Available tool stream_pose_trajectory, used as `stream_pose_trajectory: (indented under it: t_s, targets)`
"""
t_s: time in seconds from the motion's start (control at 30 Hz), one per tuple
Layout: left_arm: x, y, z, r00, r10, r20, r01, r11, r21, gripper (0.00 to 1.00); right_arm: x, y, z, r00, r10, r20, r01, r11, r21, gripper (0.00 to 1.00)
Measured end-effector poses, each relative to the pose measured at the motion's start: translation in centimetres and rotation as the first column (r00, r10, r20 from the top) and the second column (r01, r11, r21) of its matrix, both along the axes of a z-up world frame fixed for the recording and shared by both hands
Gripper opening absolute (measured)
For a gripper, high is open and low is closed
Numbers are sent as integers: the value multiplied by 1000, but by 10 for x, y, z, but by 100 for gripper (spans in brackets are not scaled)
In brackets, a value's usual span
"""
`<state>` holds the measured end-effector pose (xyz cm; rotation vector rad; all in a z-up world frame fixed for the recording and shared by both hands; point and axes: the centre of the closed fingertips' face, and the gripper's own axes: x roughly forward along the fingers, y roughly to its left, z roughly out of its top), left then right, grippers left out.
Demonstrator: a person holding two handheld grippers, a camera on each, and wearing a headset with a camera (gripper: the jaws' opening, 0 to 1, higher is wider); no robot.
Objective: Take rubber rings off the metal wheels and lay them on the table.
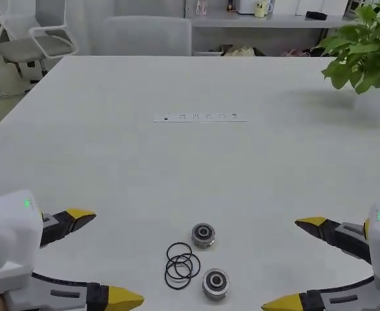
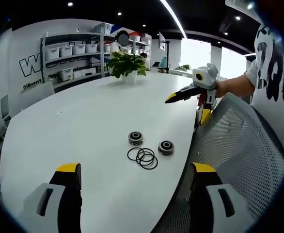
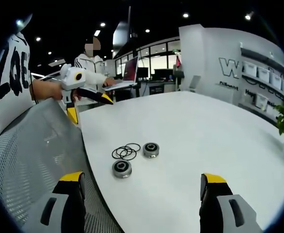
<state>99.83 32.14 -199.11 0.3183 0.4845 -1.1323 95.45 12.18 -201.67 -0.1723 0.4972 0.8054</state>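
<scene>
Right gripper view: laptop (image 3: 131, 70) beyond the wide-open left hand-held gripper (image 3: 90, 109); right hand-held gripper (image 3: 142, 178) equally agape

The left gripper (image 1: 112, 258) and right gripper (image 1: 284, 264) are twins: each has a boxy white housing (image 1: 5, 240) with a small green light (image 1: 26, 203) (the right one's glows green as well). From it run slim black fingers (image 1: 55, 228) ending in pointed yellow tips (image 1: 80, 214), backed by grey slotted plates (image 2: 44, 201). Toward 2 o'clock in the left gripper view, the person wears a white T-shirt (image 2: 273, 53) with bold black lettering and a short sleeve (image 2: 253, 73).
</scene>
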Motion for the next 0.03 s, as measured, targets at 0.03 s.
stream_pose_trajectory:
  t_s: [0.03]
  targets:
    - [0, 0, 0, 1000, -1, 1, 1, 1000, 0, 92, 0, 0, 0, 1000, 0, 1, 0, 1000, -1, 99]
